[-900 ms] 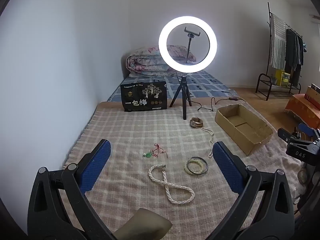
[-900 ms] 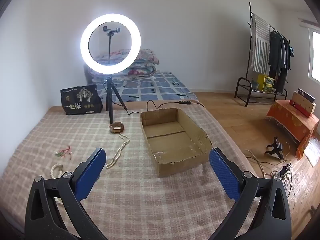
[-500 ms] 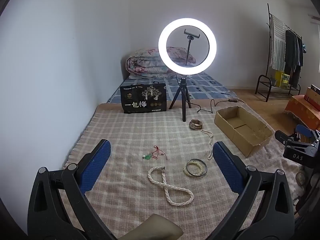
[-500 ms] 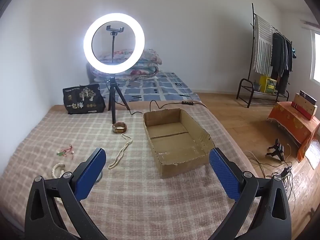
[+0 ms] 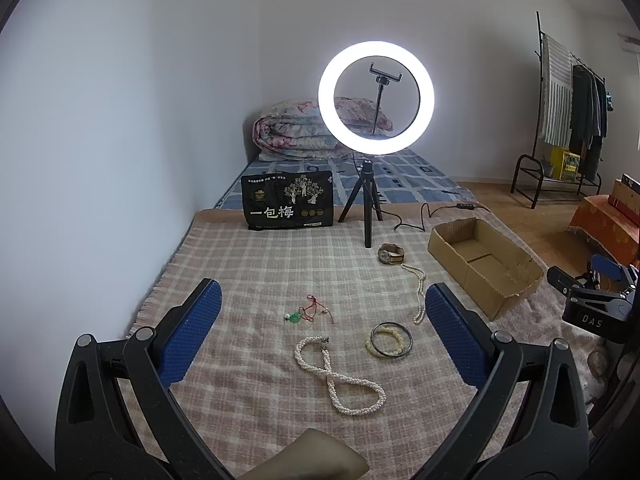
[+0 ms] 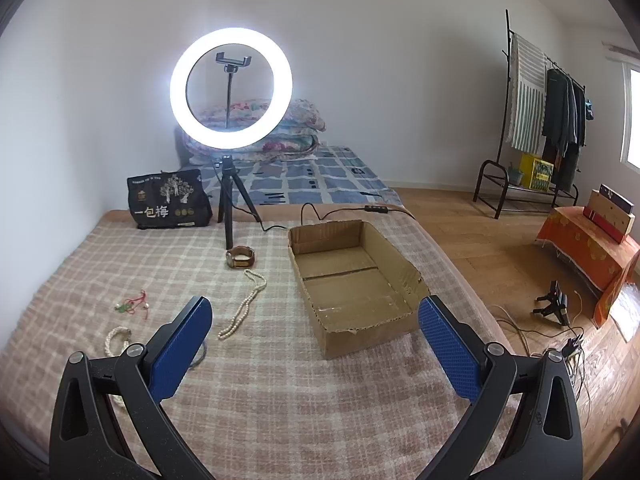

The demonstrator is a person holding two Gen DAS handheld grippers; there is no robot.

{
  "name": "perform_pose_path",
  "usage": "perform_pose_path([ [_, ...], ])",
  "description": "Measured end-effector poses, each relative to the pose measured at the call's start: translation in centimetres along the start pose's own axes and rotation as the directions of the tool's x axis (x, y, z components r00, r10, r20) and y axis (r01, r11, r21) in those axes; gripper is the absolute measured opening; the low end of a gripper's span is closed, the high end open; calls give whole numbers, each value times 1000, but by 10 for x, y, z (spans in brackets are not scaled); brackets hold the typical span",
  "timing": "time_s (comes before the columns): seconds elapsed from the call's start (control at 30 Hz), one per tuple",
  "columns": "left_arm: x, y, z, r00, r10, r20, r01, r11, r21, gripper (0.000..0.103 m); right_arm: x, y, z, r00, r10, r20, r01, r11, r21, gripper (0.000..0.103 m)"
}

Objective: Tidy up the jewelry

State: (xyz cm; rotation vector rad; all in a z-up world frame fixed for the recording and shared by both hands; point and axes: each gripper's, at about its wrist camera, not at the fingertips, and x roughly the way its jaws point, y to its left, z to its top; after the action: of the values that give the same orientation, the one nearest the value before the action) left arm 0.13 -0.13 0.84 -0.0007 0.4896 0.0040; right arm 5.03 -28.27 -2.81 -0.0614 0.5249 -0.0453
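The left hand-held gripper [image 5: 320,332] hung wide open over the blanket [image 5: 248,272], holding nothing. Between and just beyond its blue pads lay most of the jewelry: a thick pearl rope [image 5: 338,374] twisted into a figure eight nearest the camera, a bangle [image 5: 391,339] ringing a pale bead bracelet just right of it, and a red-cord pendant [image 5: 310,312] with a green stone farther out. A thin pearl strand [image 5: 418,292] ran along beside the right pad, and a watch [image 5: 391,254] sat beyond it near the foot of the ring light [image 5: 376,98].

The right hand-held gripper [image 6: 316,346] was likewise spread wide and empty (none of the pieces touched either tool). The box [image 6: 356,280] lay ahead between its pads, toward the right one, apparently with nothing in it, though its near wall hid part of the floor. The pearl strand [image 6: 244,306] lay just past the left pad, the watch [image 6: 240,258] farther back, the pendant [image 6: 132,304] well to the left.
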Motion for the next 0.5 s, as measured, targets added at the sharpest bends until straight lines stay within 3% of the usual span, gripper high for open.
perform_pose_path([
  [0.5, -1, -1, 1, 1000, 0, 1, 0, 1000, -1, 103, 0, 1, 0, 1000, -2, 2, 2, 1000, -3, 103],
])
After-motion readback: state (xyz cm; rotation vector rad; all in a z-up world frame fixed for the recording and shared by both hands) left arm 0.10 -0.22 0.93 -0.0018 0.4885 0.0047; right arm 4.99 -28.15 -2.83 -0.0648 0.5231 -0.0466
